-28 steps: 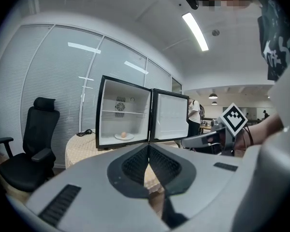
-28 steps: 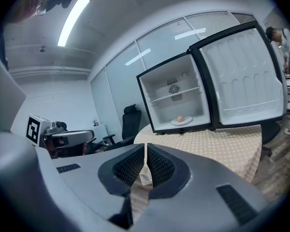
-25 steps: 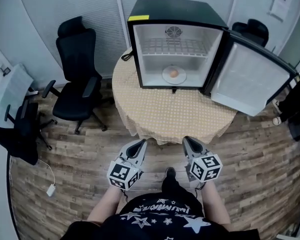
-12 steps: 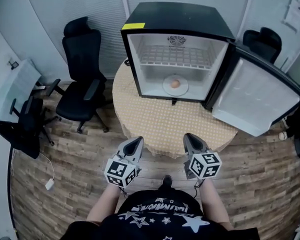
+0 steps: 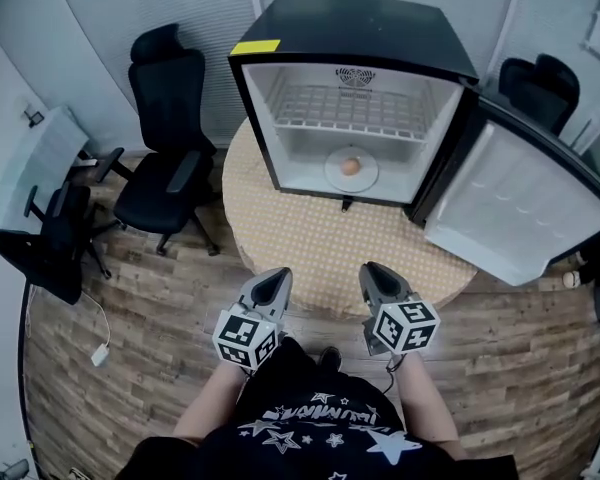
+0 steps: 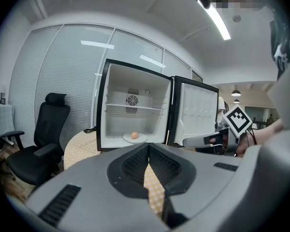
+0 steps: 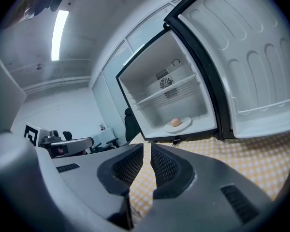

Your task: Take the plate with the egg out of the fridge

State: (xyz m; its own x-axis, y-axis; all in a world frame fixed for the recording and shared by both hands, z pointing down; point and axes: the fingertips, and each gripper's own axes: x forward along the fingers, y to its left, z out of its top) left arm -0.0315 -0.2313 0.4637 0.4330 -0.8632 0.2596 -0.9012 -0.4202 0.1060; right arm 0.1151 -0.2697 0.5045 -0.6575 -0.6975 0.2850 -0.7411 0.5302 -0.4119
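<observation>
Both tools, left and right, are closed and empty, side by side at the desk's near edge. Bare desk runs ahead to the fridge, whose door swings open rightward. The plate lies flat mid-floor inside the fridge, with the egg on it; the egg's long axis is unclear.

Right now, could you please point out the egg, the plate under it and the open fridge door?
egg (image 5: 350,166), head view, middle of its shell.
plate (image 5: 331,172), head view, bare rim left of egg.
fridge door (image 5: 525,208), head view, middle of its white inner lining.
</observation>
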